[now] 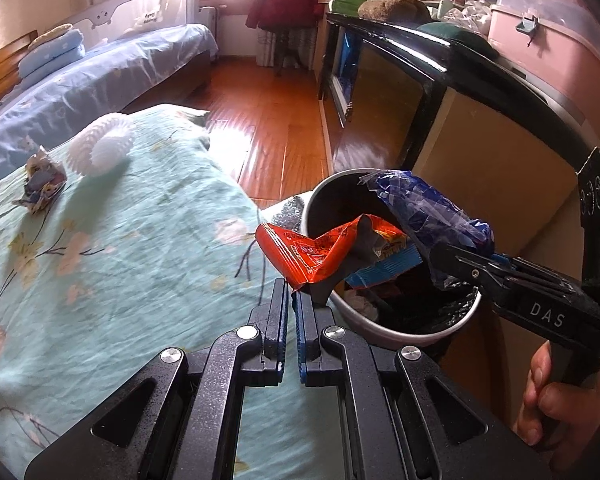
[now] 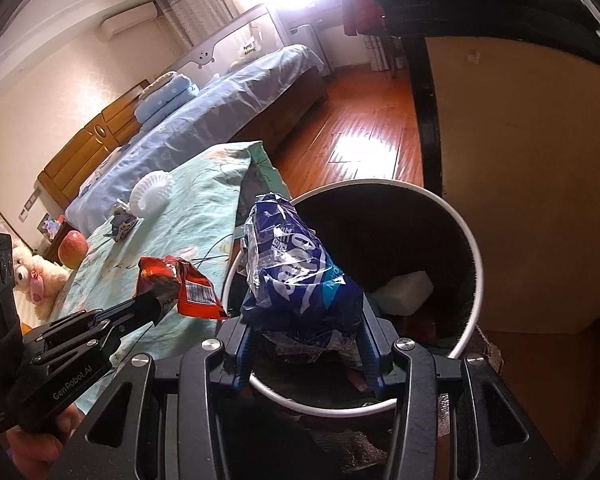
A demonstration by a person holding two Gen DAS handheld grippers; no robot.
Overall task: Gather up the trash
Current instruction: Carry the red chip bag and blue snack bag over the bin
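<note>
My left gripper is shut on an orange snack wrapper and holds it at the near rim of a round white trash bin beside the bed. It also shows in the right wrist view with the wrapper. My right gripper is shut on a crumpled blue plastic bag above the bin; in the left wrist view the bag hangs over the bin's mouth. The bin holds other trash. A crumpled paper scrap lies on the bed.
A white spiky ball lies on the teal floral bedspread near the scrap. A black-framed cabinet stands right behind the bin. An apple and plush toy sit at the bed's far side. Wooden floor lies beyond.
</note>
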